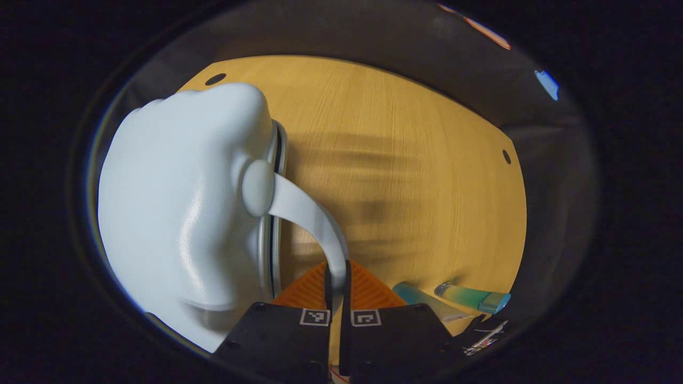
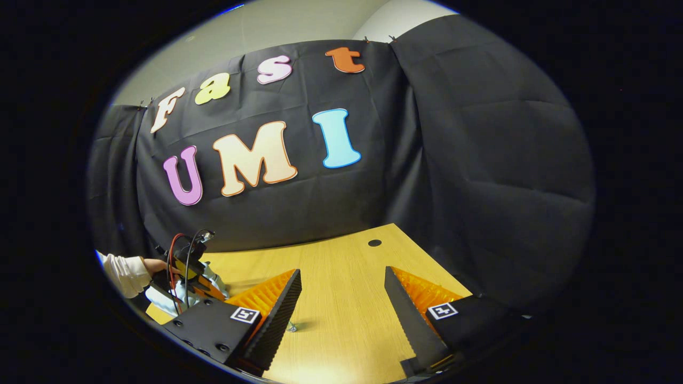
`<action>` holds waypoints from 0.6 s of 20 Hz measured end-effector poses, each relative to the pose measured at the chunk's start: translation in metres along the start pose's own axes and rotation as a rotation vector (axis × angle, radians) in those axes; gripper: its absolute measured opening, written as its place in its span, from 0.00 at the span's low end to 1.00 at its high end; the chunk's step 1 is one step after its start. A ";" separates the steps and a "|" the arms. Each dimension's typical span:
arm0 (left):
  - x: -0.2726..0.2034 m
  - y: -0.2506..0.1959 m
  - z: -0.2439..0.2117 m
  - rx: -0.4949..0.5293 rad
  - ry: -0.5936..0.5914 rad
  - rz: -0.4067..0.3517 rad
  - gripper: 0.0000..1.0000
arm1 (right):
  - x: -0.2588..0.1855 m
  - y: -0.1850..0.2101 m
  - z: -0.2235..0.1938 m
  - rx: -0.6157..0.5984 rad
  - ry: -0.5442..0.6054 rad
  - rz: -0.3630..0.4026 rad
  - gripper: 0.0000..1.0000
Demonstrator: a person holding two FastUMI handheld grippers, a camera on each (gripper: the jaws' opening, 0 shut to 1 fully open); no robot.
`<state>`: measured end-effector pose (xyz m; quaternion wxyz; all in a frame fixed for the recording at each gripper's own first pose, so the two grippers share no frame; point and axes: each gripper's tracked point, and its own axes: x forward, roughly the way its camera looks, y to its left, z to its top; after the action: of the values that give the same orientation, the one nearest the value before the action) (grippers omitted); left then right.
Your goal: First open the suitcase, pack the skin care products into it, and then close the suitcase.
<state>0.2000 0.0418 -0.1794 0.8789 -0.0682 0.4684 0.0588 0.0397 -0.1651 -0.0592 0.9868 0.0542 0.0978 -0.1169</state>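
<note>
My left gripper (image 1: 337, 288) pinches the smooth white strap handle (image 1: 309, 213) of the glossy, rounded hard-shell suitcase (image 1: 181, 213), which sits left on the wood-grain table (image 1: 416, 176). It looks closed, so opening is barely begun. Teal skin care tubes (image 1: 472, 297) lie near right, unpacked. My right gripper (image 2: 341, 298) hangs open, empty.

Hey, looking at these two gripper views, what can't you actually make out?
- Left gripper view: whether the white suitcase is unzipped; its seam runs edge-on and its lower shell is cut off by the image edge.
- Left gripper view: the skin care tubes lie partly behind the left gripper, whose jaws pinch the suitcase handle.
- Right gripper view: a small object on the table sits beside the open right gripper, too small to identify.
</note>
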 end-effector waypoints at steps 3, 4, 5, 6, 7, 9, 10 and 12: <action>-0.014 -0.007 0.004 -0.014 -0.021 -0.024 0.00 | 0.000 0.007 -0.004 -0.006 0.008 0.016 0.98; -0.021 -0.010 0.006 -0.016 -0.032 -0.044 0.00 | 0.000 0.008 -0.004 -0.008 0.008 0.022 0.98; -0.028 -0.013 0.008 -0.017 -0.042 -0.060 0.00 | -0.001 0.010 -0.004 -0.011 0.007 0.026 0.98; -0.037 -0.015 0.013 -0.019 -0.057 -0.072 0.00 | -0.001 0.012 -0.004 -0.014 0.009 0.030 0.98; -0.043 -0.017 0.016 -0.017 -0.071 -0.086 0.00 | -0.001 0.014 -0.005 -0.017 0.008 0.035 0.98; -0.053 -0.019 0.018 -0.019 -0.095 -0.111 0.00 | -0.004 0.018 -0.004 -0.023 0.005 0.047 0.98; -0.059 -0.020 0.021 -0.022 -0.112 -0.125 0.00 | -0.005 0.018 -0.005 -0.029 0.004 0.051 0.98; -0.071 -0.020 0.025 -0.037 -0.137 -0.150 0.00 | -0.008 0.017 -0.005 -0.038 -0.001 0.052 0.98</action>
<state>0.1845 0.0242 -0.1053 0.9093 -0.1153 0.3998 0.0062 0.0352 -0.1464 -0.0605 0.9905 0.0377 0.0979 -0.0892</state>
